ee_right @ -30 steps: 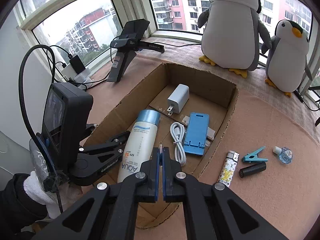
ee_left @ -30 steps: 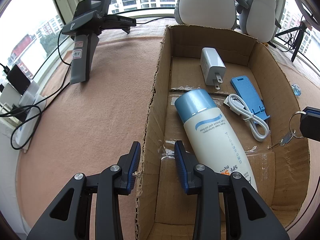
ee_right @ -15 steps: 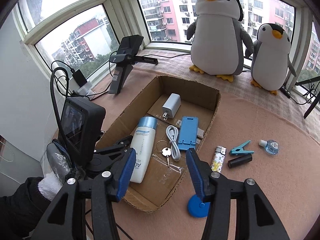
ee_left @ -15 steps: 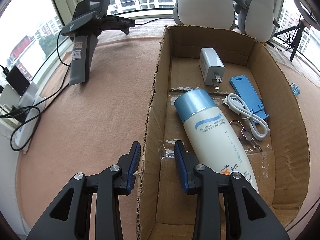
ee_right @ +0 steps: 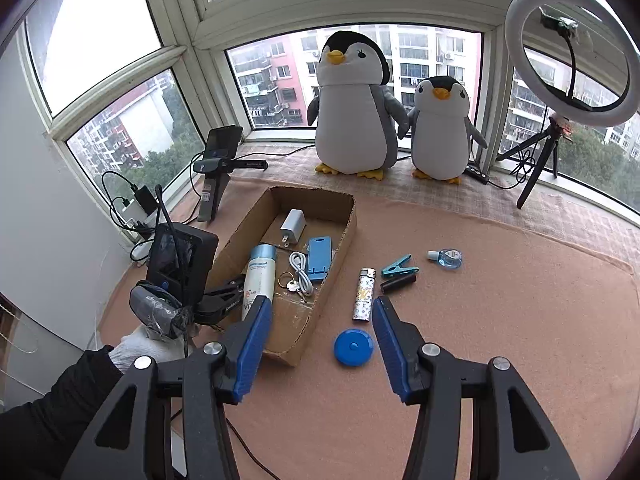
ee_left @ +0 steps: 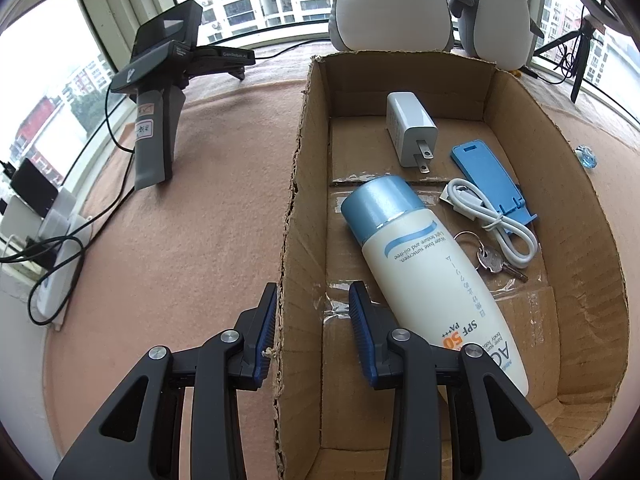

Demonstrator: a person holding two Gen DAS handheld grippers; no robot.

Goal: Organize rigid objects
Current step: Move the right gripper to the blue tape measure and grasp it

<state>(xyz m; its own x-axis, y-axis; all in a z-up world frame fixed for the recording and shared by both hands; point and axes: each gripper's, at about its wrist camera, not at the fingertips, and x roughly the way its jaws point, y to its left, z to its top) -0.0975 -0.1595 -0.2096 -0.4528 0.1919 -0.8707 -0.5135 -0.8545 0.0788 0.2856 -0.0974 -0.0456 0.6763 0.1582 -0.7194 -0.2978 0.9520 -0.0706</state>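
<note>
My left claw (ee_left: 314,332) is clamped on the torn left wall of the brown cardboard box (ee_left: 289,216), steadying it. My right claw (ee_right: 320,344) has just opened and now stands apart and empty; the silver keys on a ring (ee_right: 293,285) lie in the box, ahead-left of it. I judge the next pick is the round blue tape measure (ee_right: 353,347), directly between its 2 fingers below: I should descend straight, centred.

two plush penguins on the window ledge, larger penguin (ee_right: 354,120) left of smaller penguin (ee_right: 440,132), standing side by side. ring light (ee_right: 570,54) on a black tripod (ee_right: 538,156) at far right. spare device on a grey stand (ee_right: 214,178) at left. power strip with chargers (ee_right: 138,210) below the left window, cables trailing.
</note>
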